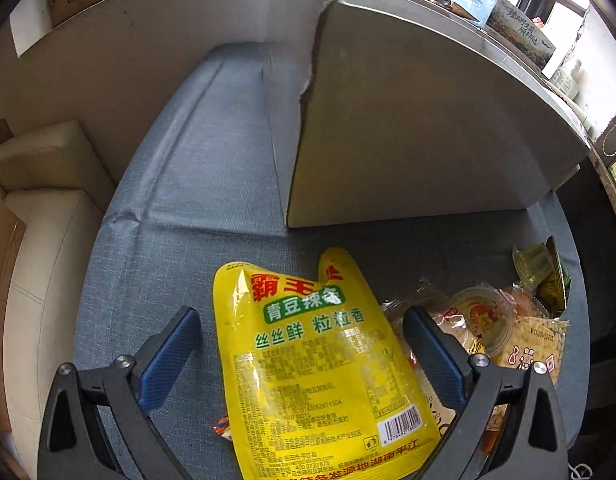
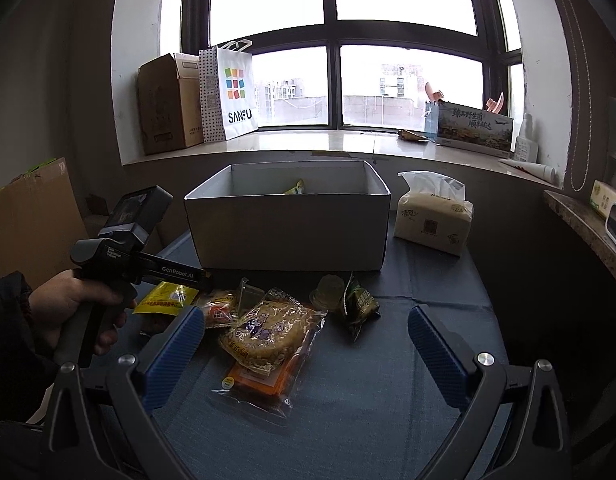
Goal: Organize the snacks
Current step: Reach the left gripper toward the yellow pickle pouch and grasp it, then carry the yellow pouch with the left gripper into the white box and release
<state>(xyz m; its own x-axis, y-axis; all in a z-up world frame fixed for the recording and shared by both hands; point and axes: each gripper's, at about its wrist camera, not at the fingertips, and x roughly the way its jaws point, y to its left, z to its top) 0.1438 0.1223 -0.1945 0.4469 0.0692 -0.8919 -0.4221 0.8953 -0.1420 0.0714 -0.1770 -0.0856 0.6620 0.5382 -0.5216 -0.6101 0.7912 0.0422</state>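
Note:
A yellow snack bag (image 1: 316, 364) lies on the blue cloth between the open fingers of my left gripper (image 1: 304, 332), which hovers just over it; it also shows in the right wrist view (image 2: 164, 298). A grey box (image 2: 288, 220) stands behind the snacks, its side close in the left wrist view (image 1: 420, 128). A snack packet pokes up inside it (image 2: 295, 188). My right gripper (image 2: 306, 330) is open above a round cake packet (image 2: 264, 334) on an orange packet (image 2: 260, 384). A jelly cup (image 2: 328, 290) and a green packet (image 2: 358, 306) lie beyond.
A tissue pack (image 2: 432, 216) stands right of the box. The windowsill holds a cardboard box (image 2: 168, 104), a white shopping bag (image 2: 232, 92) and a printed carton (image 2: 474, 128). More packets (image 1: 520, 332) lie right of the yellow bag. A marble ledge (image 2: 588, 224) is at right.

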